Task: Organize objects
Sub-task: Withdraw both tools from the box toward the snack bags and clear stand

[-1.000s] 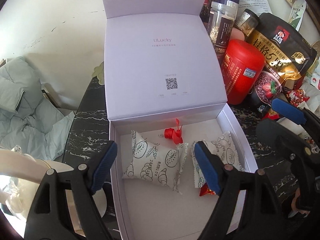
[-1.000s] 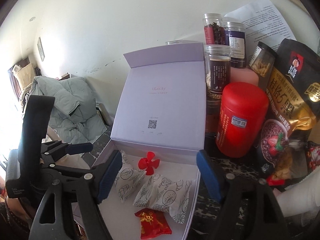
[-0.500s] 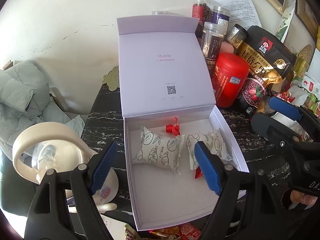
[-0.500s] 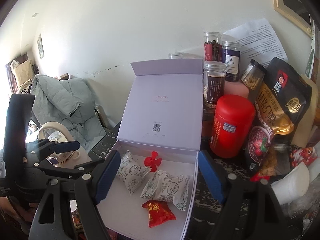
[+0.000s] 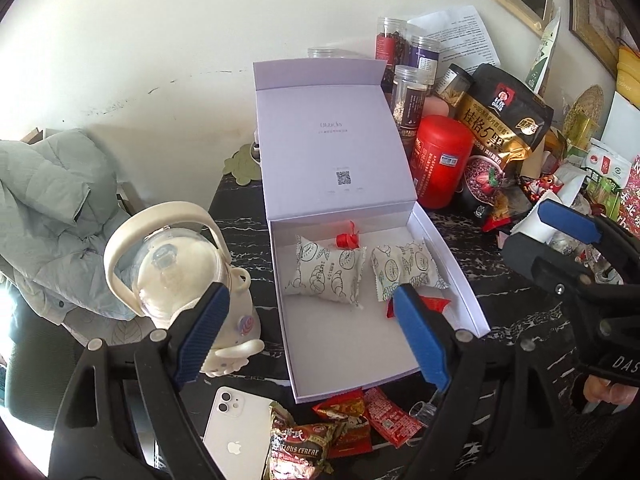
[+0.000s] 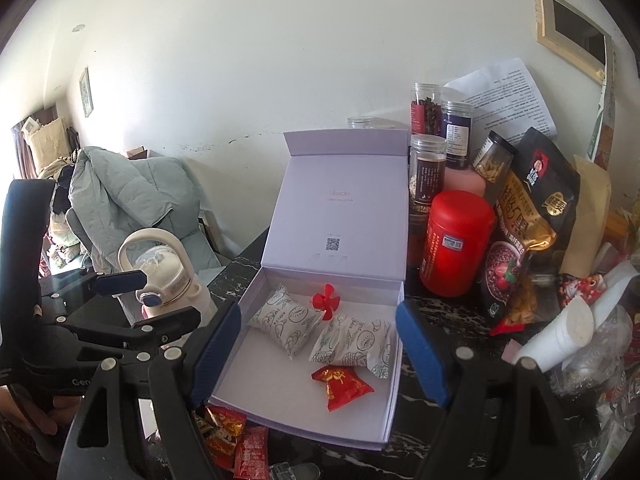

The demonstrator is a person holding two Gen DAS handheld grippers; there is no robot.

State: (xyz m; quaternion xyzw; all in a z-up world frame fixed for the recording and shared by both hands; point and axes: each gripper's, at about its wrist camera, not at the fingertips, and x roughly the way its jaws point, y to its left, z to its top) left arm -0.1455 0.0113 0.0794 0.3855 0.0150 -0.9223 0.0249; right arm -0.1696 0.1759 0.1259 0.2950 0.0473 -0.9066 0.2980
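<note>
a lived-in home, not a workplace

you're at a dark marble-patterned table (image 5: 244, 216) pushed against a scuffed white wall (image 6: 280, 60). take the open lilac box (image 5: 332, 136) as your landmark: right of it crowd pantry things, a red canister (image 5: 440, 160), spice jars (image 5: 410, 96) and an oats bag (image 5: 504, 120). left of it stand a cream water bottle (image 5: 168, 264) and a grey puffer jacket (image 6: 128, 196) draped over a chair. framed pictures (image 6: 568, 24) hang above, a phone (image 5: 236, 428) lies in front.

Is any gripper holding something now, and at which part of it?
Nothing is held. The left gripper is opening with nothing between its pads, and the right gripper is open and empty above the box.
</note>
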